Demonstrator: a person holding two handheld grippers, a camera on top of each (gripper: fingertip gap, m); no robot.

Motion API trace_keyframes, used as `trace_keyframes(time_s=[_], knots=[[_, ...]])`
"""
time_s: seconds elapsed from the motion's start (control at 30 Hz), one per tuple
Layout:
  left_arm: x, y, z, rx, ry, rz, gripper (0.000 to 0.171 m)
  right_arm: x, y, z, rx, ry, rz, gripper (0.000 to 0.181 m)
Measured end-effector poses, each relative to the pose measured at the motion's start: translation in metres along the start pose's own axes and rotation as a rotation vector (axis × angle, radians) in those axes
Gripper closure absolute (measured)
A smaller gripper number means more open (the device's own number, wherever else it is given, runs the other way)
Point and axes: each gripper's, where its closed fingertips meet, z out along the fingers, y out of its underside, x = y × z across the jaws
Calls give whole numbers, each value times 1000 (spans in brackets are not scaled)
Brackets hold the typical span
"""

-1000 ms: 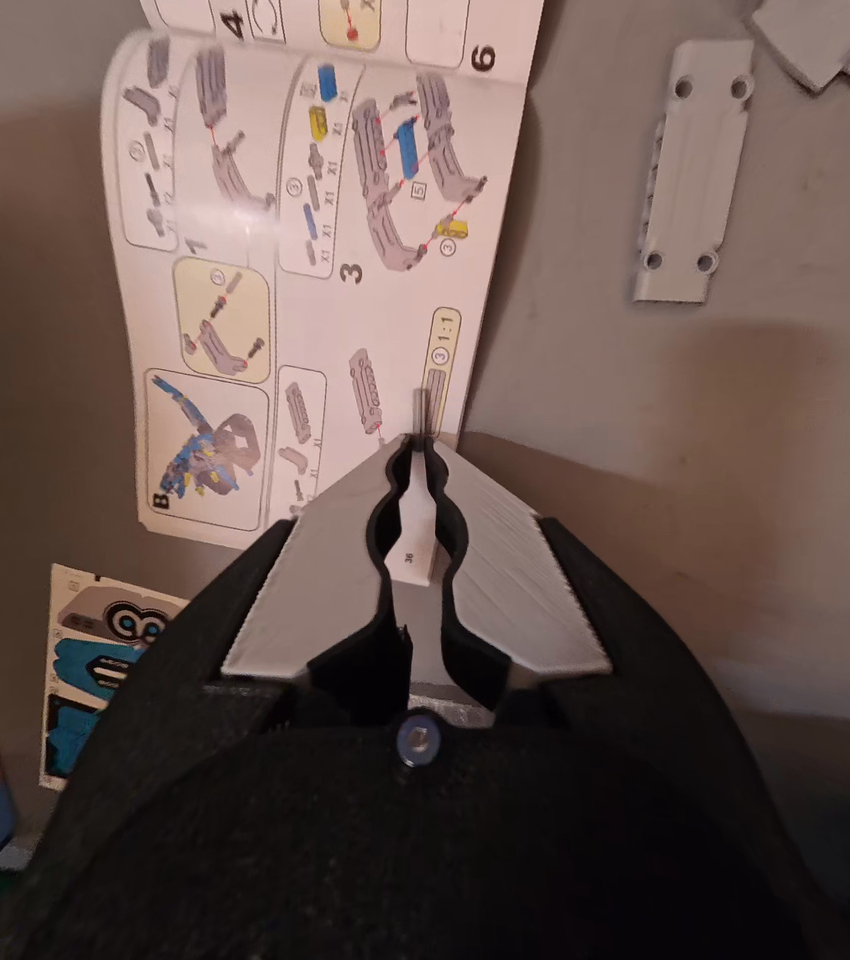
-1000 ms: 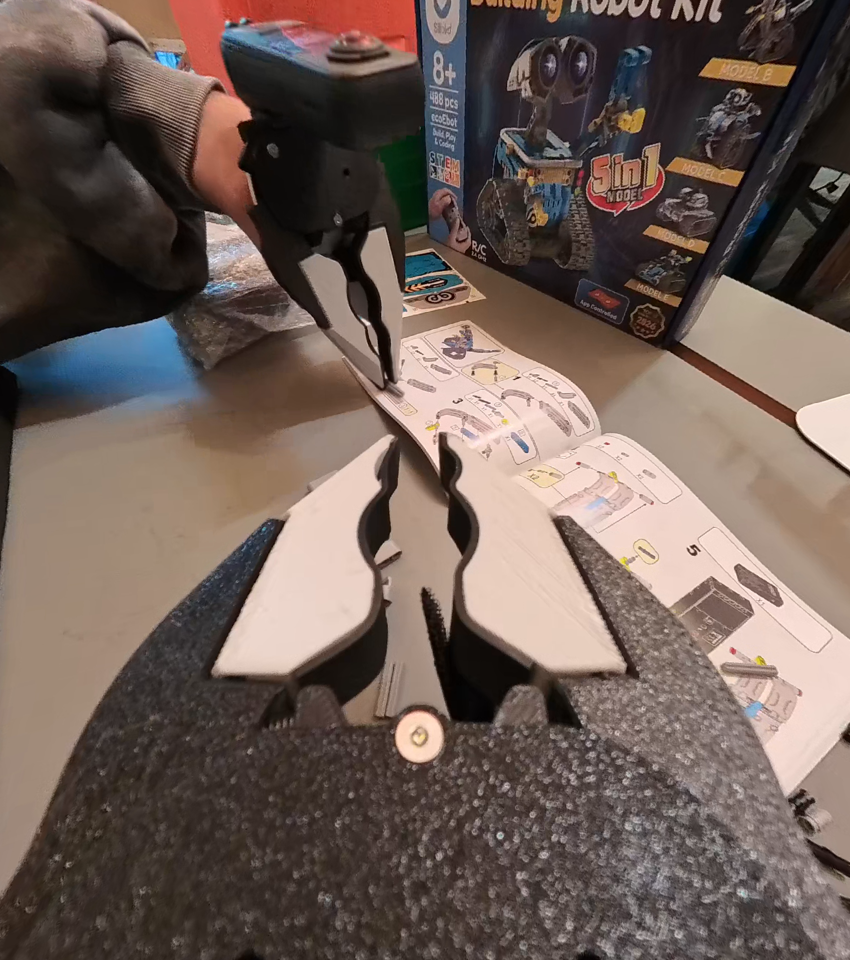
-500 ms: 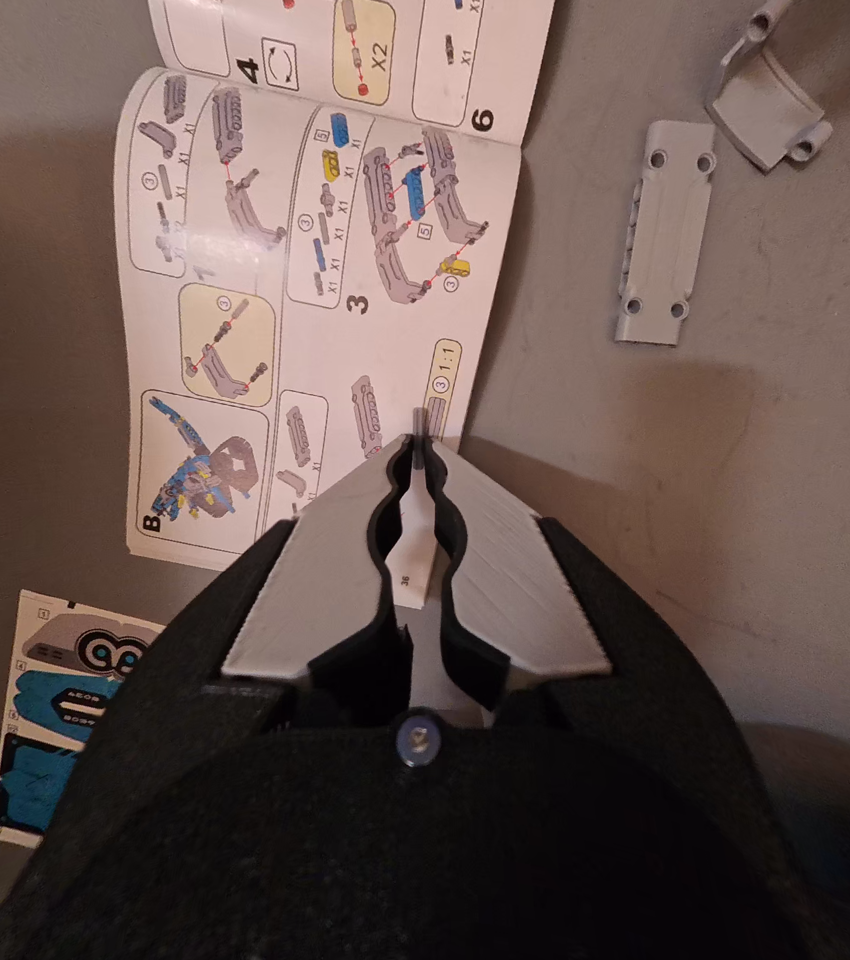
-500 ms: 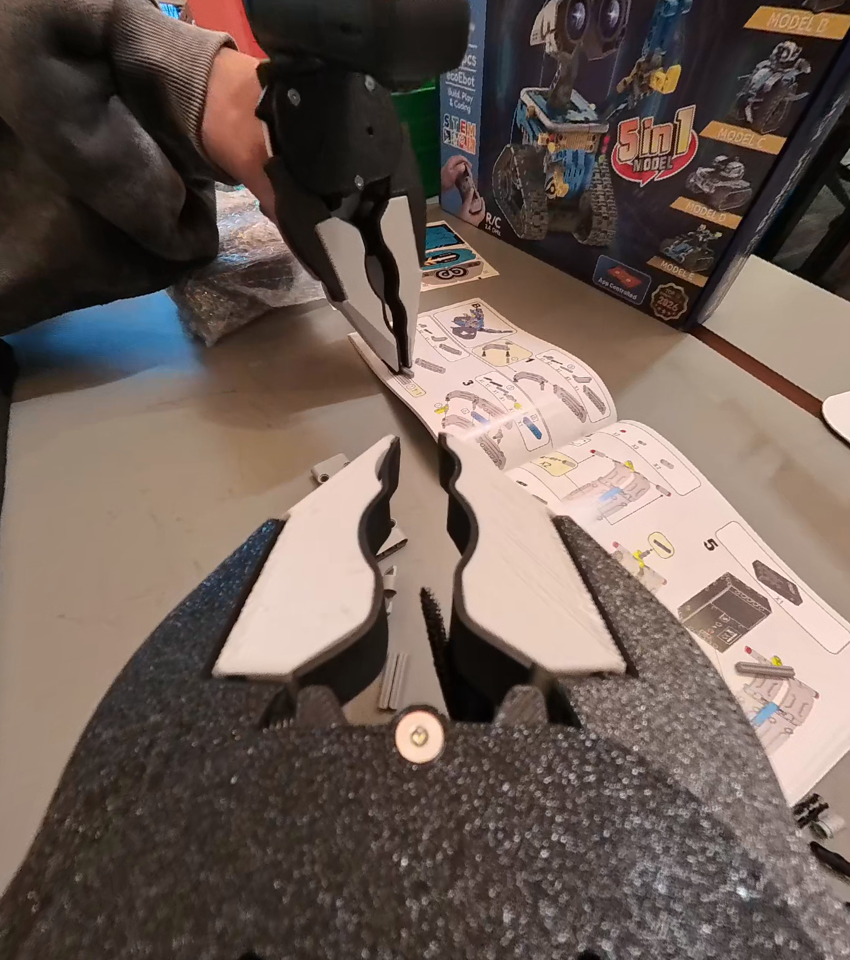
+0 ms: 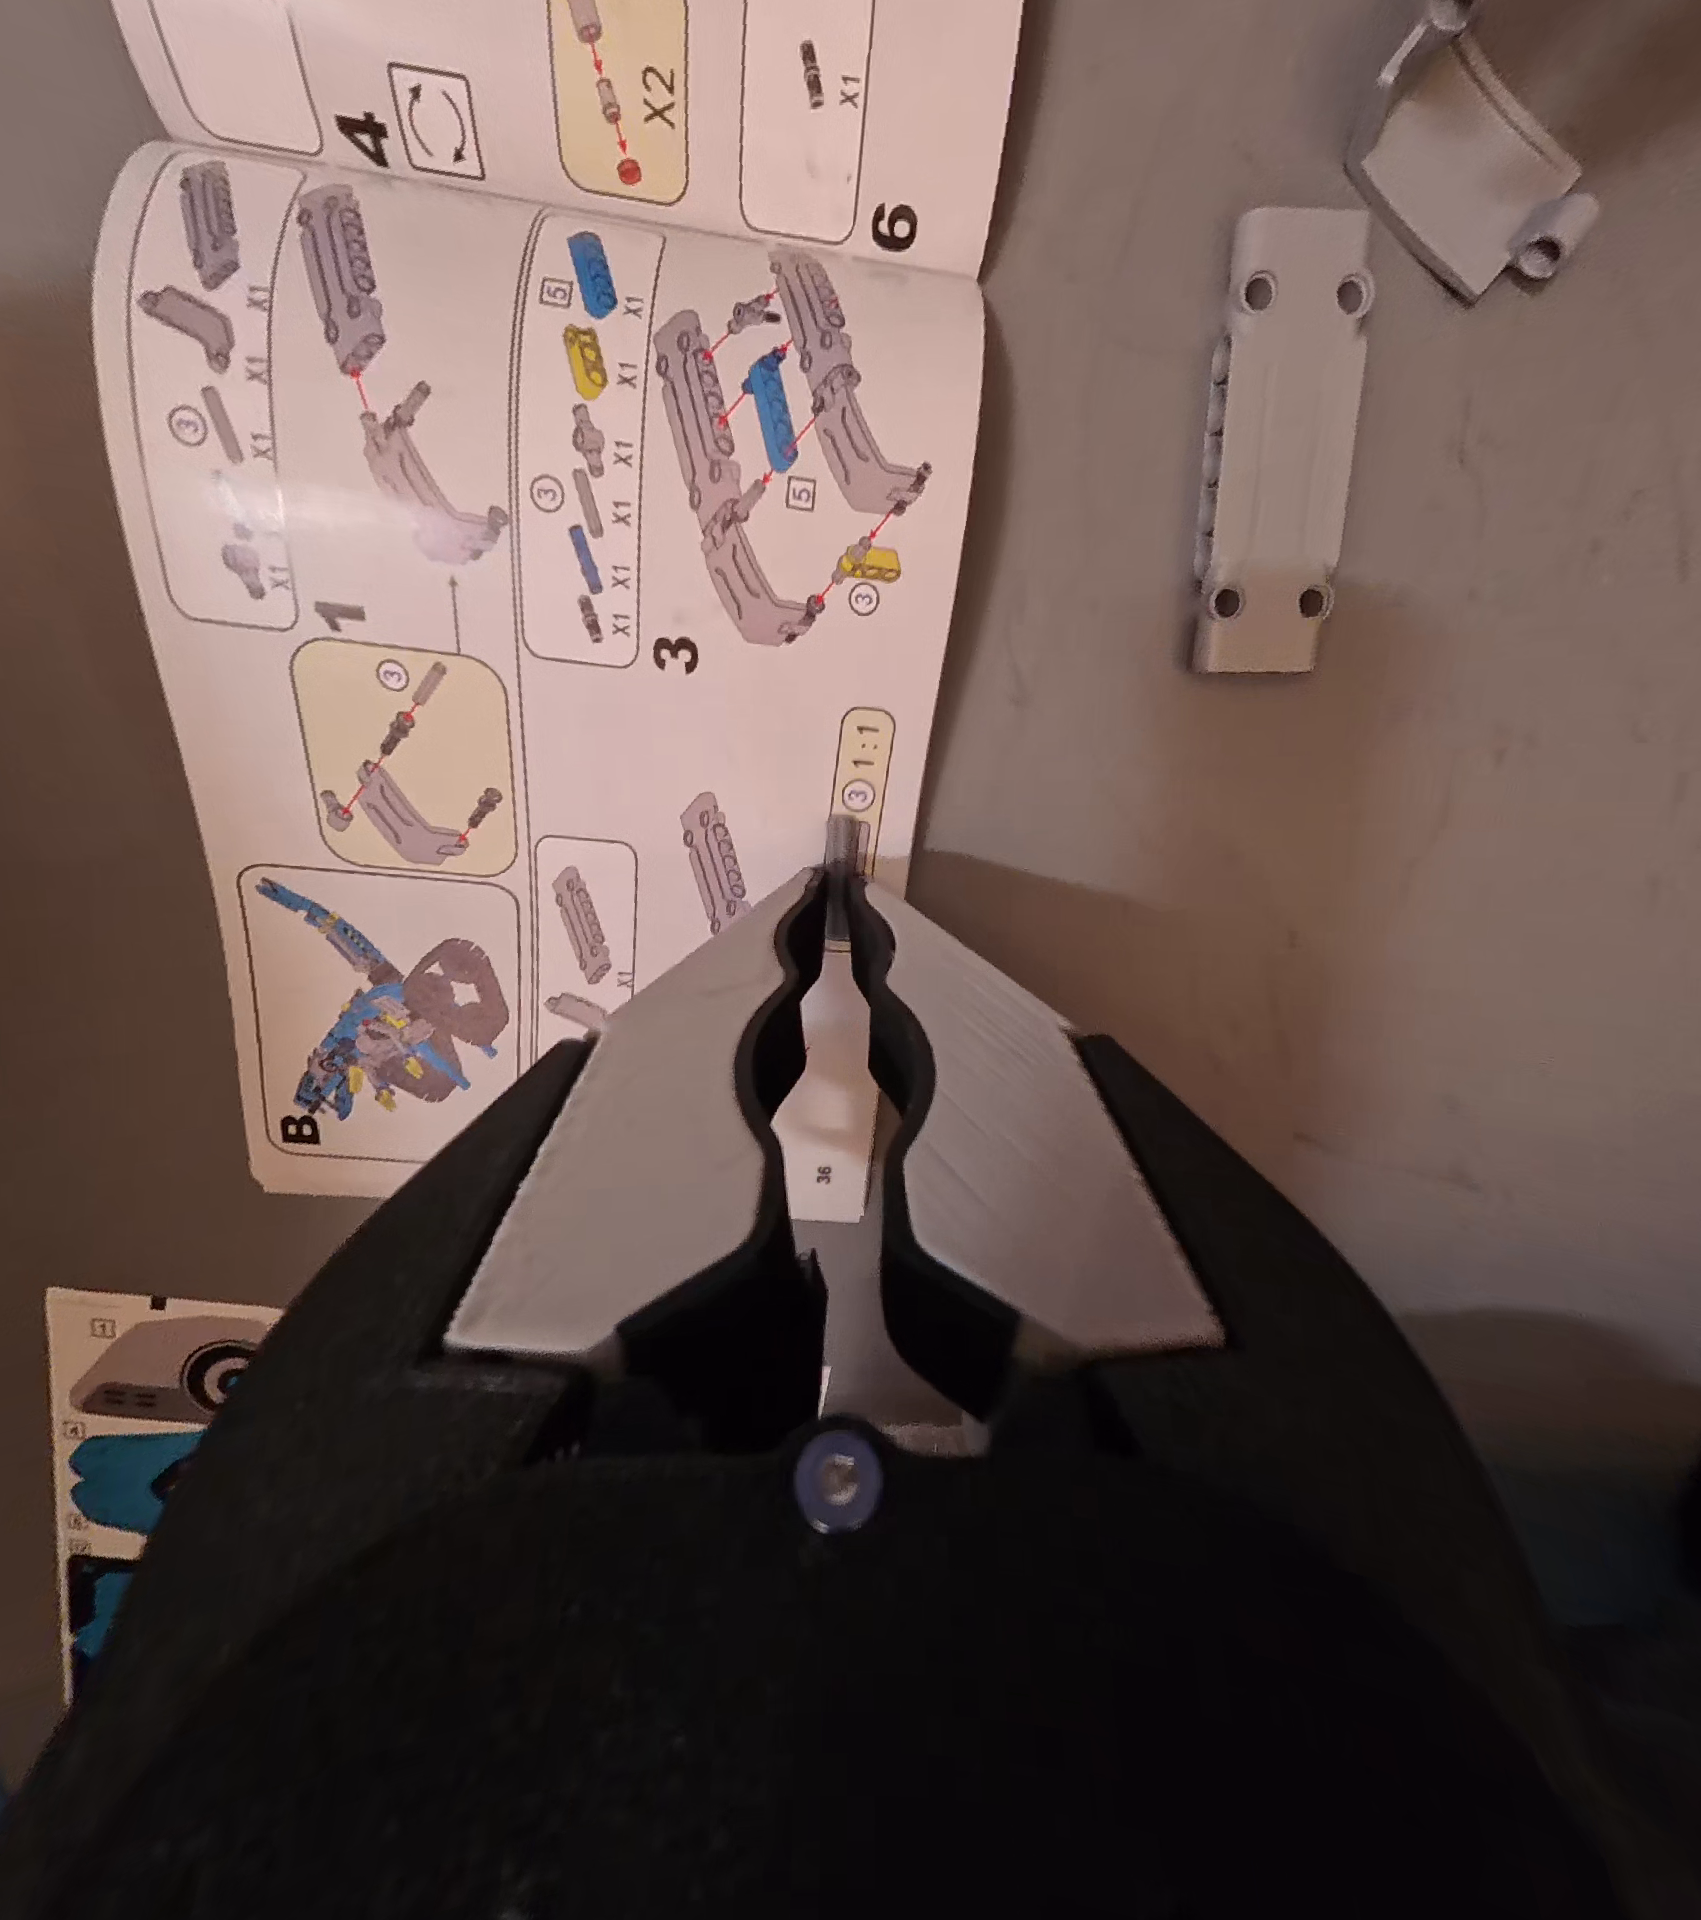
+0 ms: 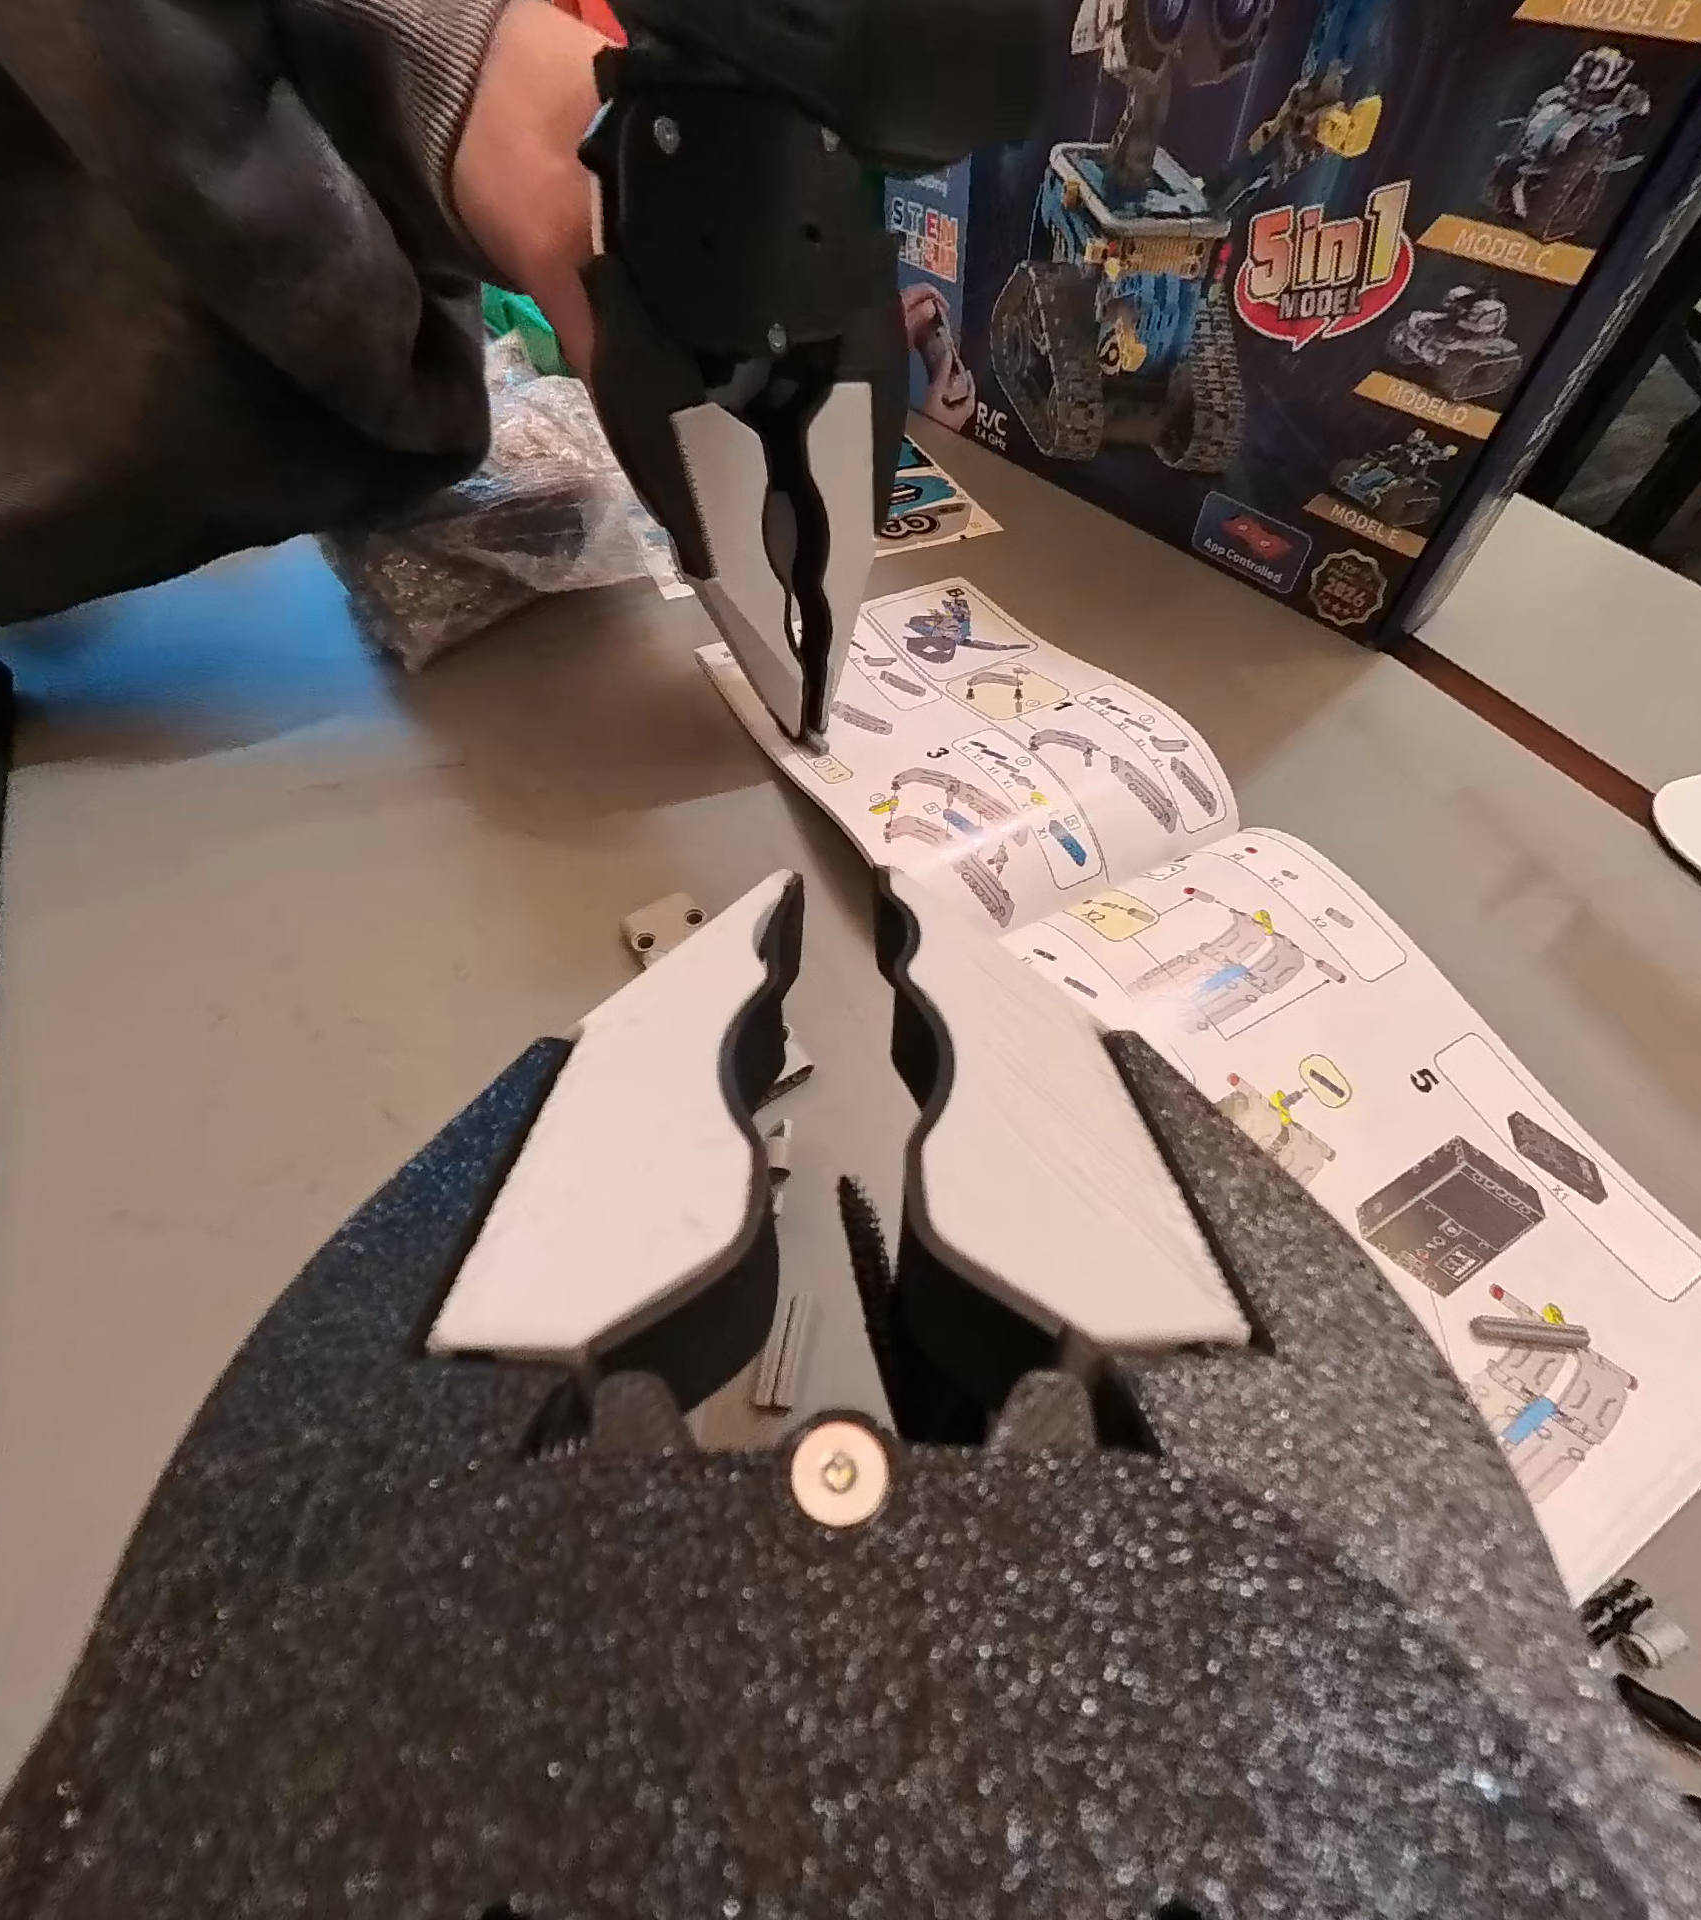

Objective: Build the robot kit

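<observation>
While we are pinching a small grey pin [image 5: 842, 844] in the left gripper [image 5: 833, 883] over the booklet [image 5: 555, 582], it is risking slipping out. Our right gripper [image 6: 838, 894] is hanging apart, empty, beside the booklet, near a grey plate [image 6: 664, 925].

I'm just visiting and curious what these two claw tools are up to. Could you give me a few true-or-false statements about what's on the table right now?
1. The left gripper pinches a small grey pin over the instruction booklet. True.
2. The right gripper is clamped on a grey panel. False: it is open and holds nothing.
3. The booklet lies closed. False: it lies open, showing diagrams.
4. A flat grey part with holes lies on the table beside the booklet. True.
5. A dark toy box stands behind the booklet. True.
</observation>
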Motion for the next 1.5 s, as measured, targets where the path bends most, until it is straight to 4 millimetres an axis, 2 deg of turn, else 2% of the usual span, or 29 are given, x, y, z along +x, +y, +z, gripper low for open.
trace_keyframes(time_s=[0.6,0.83,1.03,1.2,1.5], knots=[[1,5,2,-112,28,24,169,0,3,1,-13,-3,-1,169],[2,6,3,-184,103,23,169,0,5,3,-25,-9,5,169],[2,7,3,-312,184,1,169,-2,11,6,-52,-17,-2,169],[2,7,3,-409,173,31,169,-2,17,8,-79,-15,-11,169],[-1,4,0,-455,94,130,169,4,20,5,-90,14,-33,169]])
